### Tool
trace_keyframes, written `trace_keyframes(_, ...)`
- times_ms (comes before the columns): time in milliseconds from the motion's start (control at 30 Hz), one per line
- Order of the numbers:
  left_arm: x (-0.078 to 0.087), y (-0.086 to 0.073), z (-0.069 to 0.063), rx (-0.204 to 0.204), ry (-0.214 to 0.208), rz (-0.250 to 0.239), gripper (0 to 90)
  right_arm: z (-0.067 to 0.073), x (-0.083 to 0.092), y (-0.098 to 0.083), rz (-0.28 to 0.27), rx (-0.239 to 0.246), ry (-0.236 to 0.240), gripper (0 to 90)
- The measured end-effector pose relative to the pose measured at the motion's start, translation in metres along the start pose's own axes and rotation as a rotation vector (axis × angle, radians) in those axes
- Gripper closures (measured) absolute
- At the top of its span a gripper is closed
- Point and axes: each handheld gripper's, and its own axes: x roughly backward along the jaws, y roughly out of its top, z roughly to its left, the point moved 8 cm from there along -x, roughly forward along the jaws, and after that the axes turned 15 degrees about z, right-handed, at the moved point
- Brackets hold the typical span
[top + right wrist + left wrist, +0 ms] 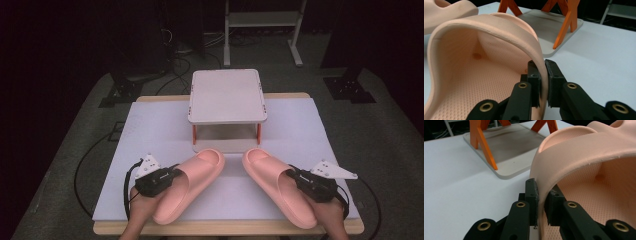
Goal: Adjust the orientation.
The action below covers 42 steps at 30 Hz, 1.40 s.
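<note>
the left tongs (167, 176) are clamped on the outer edge of the strap of the left slipper (192, 182), and the right tongs (300, 179) pinch the strap edge of the right slipper (277, 185) the same way; in each gripper view the black jaws stand narrow with the pink strap wall squeezed between them. both slippers lie on the white desk (150, 130), the left one at about 7 o'clock of the desk, the right one at about 5 o'clock, toes angled in toward each other and toward the small two-tier rack (227, 95) at 12 o'clock. the step in hand looks like the grasp just before a lift, likely to carry the pair to the rack. the next move calls for raising both slippers together, keeping the thin strap from slipping out of the jaws, and clearing the orange legs (482, 143) of the rack.
</note>
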Motion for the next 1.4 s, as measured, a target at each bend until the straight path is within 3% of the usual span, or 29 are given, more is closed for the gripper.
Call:
trace_keyframes(467, 0.015, 0.014, 0.003, -0.002, -0.013, -0.022, 81.7, 0.002, 0.013, 0.017, -0.005, 0.018, -0.008, 82.8)
trace_keyframes(1400, 0.052, 0.058, 0.002, -0.055, -0.019, -0.045, 81.7, 0.009, 0.04, 0.062, -0.026, 0.053, -0.012, 82.8)
